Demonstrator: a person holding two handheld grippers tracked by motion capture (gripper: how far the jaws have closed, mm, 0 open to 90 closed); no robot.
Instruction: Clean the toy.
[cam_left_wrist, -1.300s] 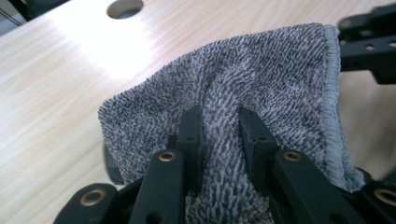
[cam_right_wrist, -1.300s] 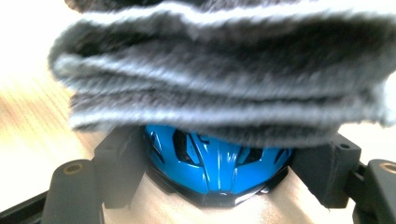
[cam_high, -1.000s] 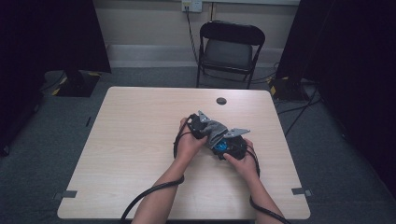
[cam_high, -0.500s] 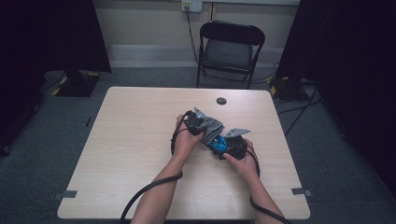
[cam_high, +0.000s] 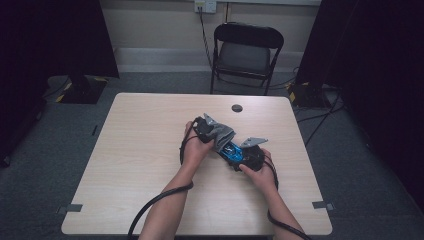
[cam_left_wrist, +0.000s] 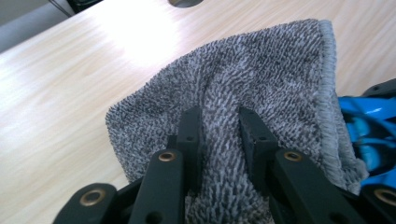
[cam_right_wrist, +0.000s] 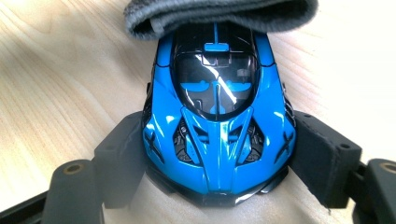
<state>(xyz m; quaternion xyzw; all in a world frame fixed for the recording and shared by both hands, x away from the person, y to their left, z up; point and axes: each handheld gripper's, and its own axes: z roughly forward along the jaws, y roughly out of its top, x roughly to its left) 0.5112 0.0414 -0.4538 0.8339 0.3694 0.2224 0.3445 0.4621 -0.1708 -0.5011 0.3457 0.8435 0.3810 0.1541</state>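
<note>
While the two hands meet at mid-table: a wipe-down of a toy car is under way, by the look of it.
Right gripper (cam_right_wrist: 219, 154): jaws spread wide and pressed on both flanks of the blue toy car (cam_right_wrist: 217, 126), clamped just behind its nose.
Left gripper (cam_left_wrist: 222, 135): jaws nearly closed, pinching a raised fold of the grey cloth (cam_left_wrist: 261, 79).
Car's place: low over the wooden table (cam_high: 150, 150), right of centre in the high view, between the hands, its far end tucked under the cloth's edge.
Cloth's place: draped over the car's far end, bunched toward the left hand (cam_high: 196, 148).
Car's handling: likely light, rigid and glossy (so slippery); the side grip across the body looks the sound one, since thin trim at the nose could snap.
Cloth's handling: soft, limp terry that gives no push of its own; a pinched fold is the place to hold it.
Also on the table: a small dark round disc (cam_high: 237, 108) near the far edge, well apart.
</note>
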